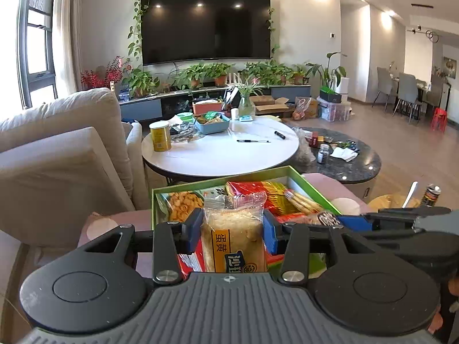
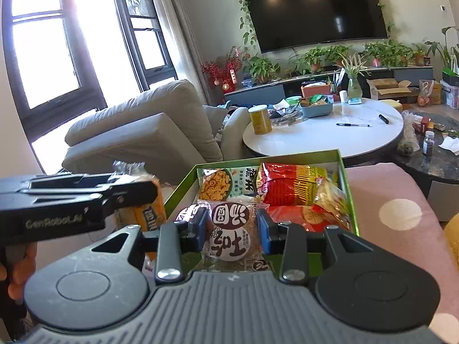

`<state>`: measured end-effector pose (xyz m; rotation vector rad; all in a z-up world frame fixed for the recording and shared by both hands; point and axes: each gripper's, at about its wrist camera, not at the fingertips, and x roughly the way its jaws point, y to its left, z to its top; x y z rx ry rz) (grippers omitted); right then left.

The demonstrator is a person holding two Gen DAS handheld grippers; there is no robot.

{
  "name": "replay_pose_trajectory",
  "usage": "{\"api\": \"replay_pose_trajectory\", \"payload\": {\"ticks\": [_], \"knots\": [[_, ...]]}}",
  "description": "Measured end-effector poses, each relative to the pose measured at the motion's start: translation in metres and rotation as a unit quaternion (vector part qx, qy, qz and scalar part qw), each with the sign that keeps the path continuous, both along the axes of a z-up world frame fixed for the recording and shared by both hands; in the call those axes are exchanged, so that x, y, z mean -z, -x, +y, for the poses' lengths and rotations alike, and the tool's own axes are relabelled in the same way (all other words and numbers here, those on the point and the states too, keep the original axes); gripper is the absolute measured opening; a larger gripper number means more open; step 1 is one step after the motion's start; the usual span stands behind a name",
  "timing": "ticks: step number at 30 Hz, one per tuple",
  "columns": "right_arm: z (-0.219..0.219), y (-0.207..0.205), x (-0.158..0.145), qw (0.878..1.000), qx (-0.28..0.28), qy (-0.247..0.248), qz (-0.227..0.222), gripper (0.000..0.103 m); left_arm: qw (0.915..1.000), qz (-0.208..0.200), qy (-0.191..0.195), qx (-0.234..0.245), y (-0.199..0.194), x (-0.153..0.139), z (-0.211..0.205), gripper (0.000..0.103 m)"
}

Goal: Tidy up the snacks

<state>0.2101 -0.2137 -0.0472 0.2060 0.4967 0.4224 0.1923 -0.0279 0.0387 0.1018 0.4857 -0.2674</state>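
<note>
Right up front in the left wrist view, left gripper (image 1: pixel 233 229) pinches a clear-wrapped bread pack (image 1: pixel 233 238) w/ an orange label, blue pads pressed on both sides, long axis running away from the camera, top seal pointing toward the green box (image 1: pixel 312 185). Pack sits between the fingers and above the box's near-left end, so the drop spot looks to be straight ahead and down, not off to a side. Over to the right wrist view: right gripper (image 2: pixel 232 229) squeezes a round-label pastry pack (image 2: pixel 229 229), brown-and-white print, jaws closed onto its flanks, pack hanging just over the near part of the box interior. Box already holds an orange cracker bag (image 2: pixel 216 185) at the far left, a red-yellow bag (image 2: pixel 289 186) to the far right, more red wrappers beside it. Same view shows the left tool out left of the box w/ its pack near or past the rim; can't tell if it clears the wall. Right hand looks nearer an open slot, since bare green floor shows right under its pack. Both tools are held roughly level, fingers aimed across the pink polka-dot cushion (image 2: pixel 401 200) toward the white round table (image 1: pixel 223 154). Judgement: right pack probably goes down first; left one needs to shift inward over the box.
</note>
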Motion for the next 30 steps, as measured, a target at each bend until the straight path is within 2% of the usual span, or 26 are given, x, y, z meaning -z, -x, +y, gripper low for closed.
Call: {"api": "replay_pose_trajectory", "payload": {"ticks": [11,15,18,20,22,30], "knots": [[0.003,-0.030,0.011,1.000,0.004,-0.008,0.010,0.076,0.9989,0.030,-0.032,-0.020,-0.069,0.014,0.001,0.040],[0.005,-0.034,0.018,1.000,-0.004,-0.010,0.006,0.076,0.9973,0.052,-0.046,-0.025,-0.099,0.026,-0.002,0.040],[0.007,-0.035,0.024,1.000,-0.005,-0.015,0.005,0.076,0.9959,0.053,-0.062,-0.038,-0.116,0.036,-0.004,0.042],[0.008,-0.036,0.026,1.000,-0.009,-0.014,0.006,0.076,0.9959,0.047,-0.062,-0.046,-0.121,0.038,-0.003,0.047],[0.011,-0.037,0.027,1.000,-0.012,-0.014,0.004,0.076,0.9964,0.039,-0.053,-0.054,-0.121,0.039,0.000,0.066],[0.018,-0.035,0.029,1.000,-0.017,-0.015,-0.001,0.076,0.9962,0.042,-0.041,-0.065,-0.100,0.045,0.008,0.067]]}}
